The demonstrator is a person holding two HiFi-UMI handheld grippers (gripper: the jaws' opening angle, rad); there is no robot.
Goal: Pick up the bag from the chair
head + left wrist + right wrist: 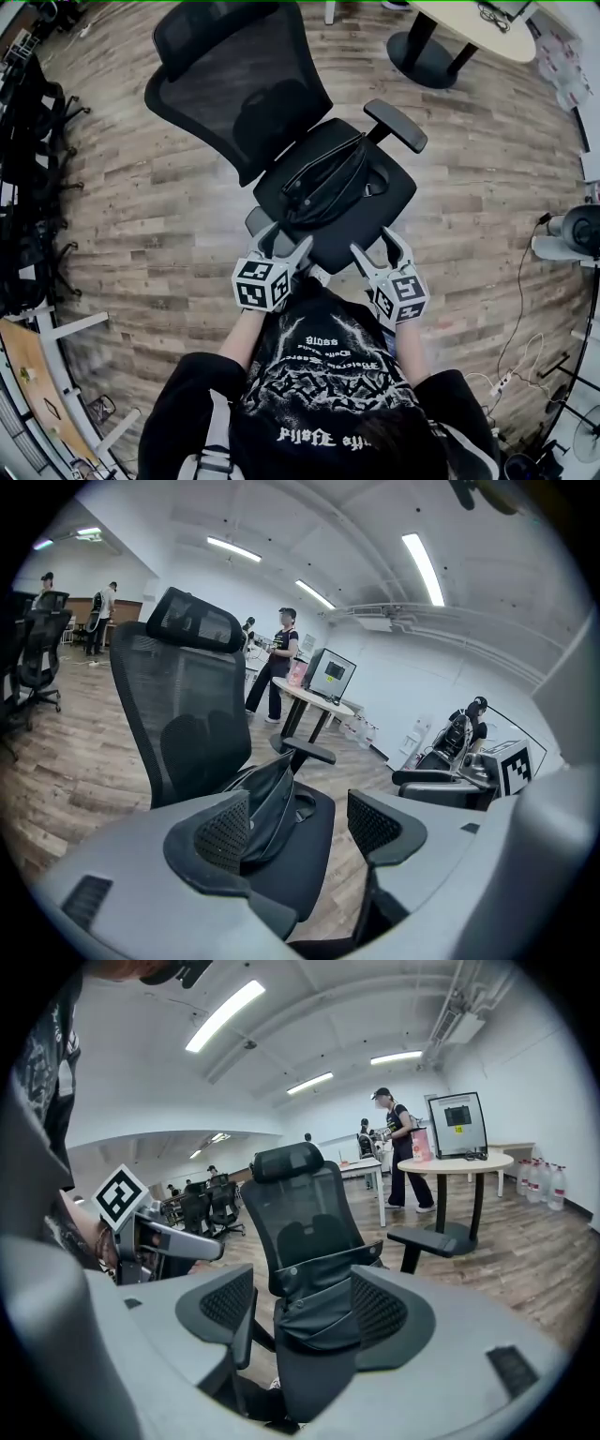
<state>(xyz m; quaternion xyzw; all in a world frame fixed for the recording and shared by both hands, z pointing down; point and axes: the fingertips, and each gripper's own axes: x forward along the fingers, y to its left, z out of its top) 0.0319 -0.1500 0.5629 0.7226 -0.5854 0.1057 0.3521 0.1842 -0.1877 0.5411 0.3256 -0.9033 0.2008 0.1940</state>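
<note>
A black bag [323, 178] lies flat on the seat of a black mesh-backed office chair [239, 89], its zip and strap facing up. Both grippers hover at the seat's near edge, short of the bag. My left gripper [284, 240] is open at the seat's front left corner. My right gripper [380, 246] is open at the front right. The left gripper view shows the bag [267, 803] beyond the open left gripper [300, 827]. In the right gripper view the bag [323, 1302] shows between the spread jaws of the right gripper [305, 1307], still at a distance.
The chair's armrest [396, 125] sticks out on the right side of the seat. A round table [469, 28] on a black base stands behind the chair. More black chairs [28, 141] line the left. Cables [525, 281] trail on the wooden floor at the right. A person [398, 1147] stands by the table.
</note>
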